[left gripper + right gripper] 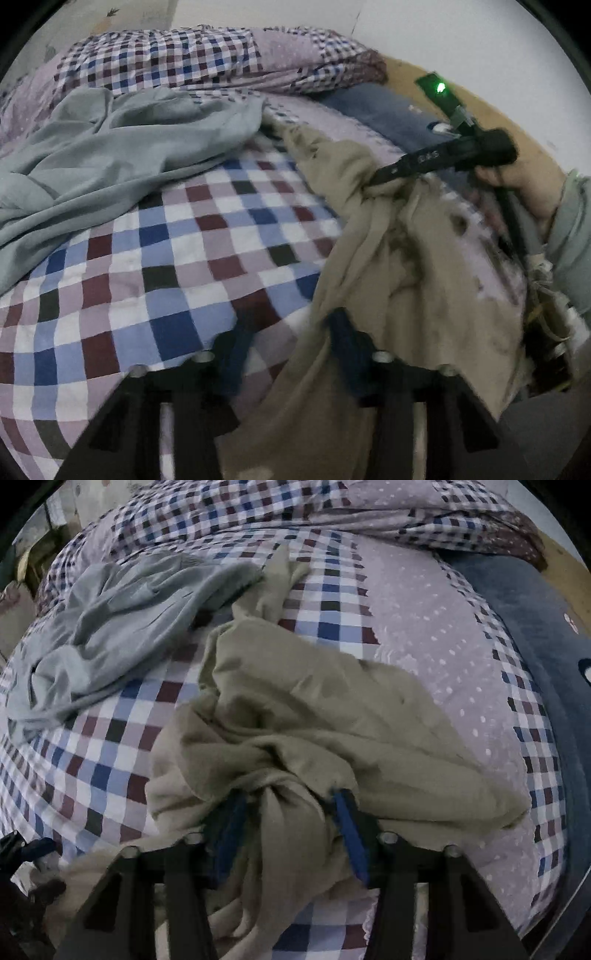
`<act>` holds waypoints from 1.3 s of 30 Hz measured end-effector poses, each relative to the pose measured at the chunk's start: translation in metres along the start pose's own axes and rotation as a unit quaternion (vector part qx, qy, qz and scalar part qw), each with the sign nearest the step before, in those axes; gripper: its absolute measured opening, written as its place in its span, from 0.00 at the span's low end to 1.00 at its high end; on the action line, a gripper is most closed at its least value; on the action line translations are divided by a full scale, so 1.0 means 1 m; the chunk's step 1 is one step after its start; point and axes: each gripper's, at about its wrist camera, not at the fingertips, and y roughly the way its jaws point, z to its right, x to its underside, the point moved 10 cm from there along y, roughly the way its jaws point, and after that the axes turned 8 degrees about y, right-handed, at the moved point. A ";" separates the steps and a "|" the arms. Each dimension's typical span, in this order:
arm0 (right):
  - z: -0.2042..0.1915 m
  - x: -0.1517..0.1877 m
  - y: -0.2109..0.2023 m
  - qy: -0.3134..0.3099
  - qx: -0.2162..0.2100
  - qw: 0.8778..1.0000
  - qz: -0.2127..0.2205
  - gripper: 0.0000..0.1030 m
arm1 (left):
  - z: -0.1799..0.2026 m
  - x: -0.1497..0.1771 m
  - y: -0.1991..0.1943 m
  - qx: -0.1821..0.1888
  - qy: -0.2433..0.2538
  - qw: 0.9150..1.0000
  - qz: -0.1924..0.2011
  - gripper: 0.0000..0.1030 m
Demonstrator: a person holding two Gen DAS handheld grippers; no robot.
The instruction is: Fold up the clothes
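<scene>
Left wrist view, garment: a beige garment point(369, 266) hangs in a loose drape from the upper right to the lower middle, part lifted off the checked bedspread point(155, 258).
Left wrist view, left gripper: the left gripper point(291, 354) shows two blue-padded fingers point(347, 354) set apart; beige cloth covers the right one and the left one lies over bare bedspread. Whether any cloth is pinched I cannot tell.
Left wrist view, right gripper: the right gripper point(373, 181), held by a hand point(524, 181) in a pale sleeve, pinches a bunched fold of the beige garment at its tip.
Left wrist view, other clothes: a grey-blue garment point(110, 155) lies crumpled at upper left, touching the beige one at its far end.

Right wrist view, grip: the right gripper point(288, 812) has a twisted wad of the beige garment point(314, 709) wedged between its blue pads point(351, 830), gripping it.
Right wrist view, lay of cloth: the rest of it sprawls in wrinkles across the bedspread point(110, 746), beside the grey-blue garment point(122, 627); a dark blue blanket point(535, 635) borders the right side.

Step in hand: probably lifting and opening out the beige garment; no fold is made yet.
Next move calls for: finding two matching edges or corners, pulling them apart so the cloth spreads flat on the bed, clear of the grey-blue piece.
</scene>
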 end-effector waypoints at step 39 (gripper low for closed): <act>0.026 -0.005 -0.035 -0.028 0.078 0.994 0.066 0.55 | 0.012 -0.004 -0.006 0.005 0.004 1.000 0.017 0.66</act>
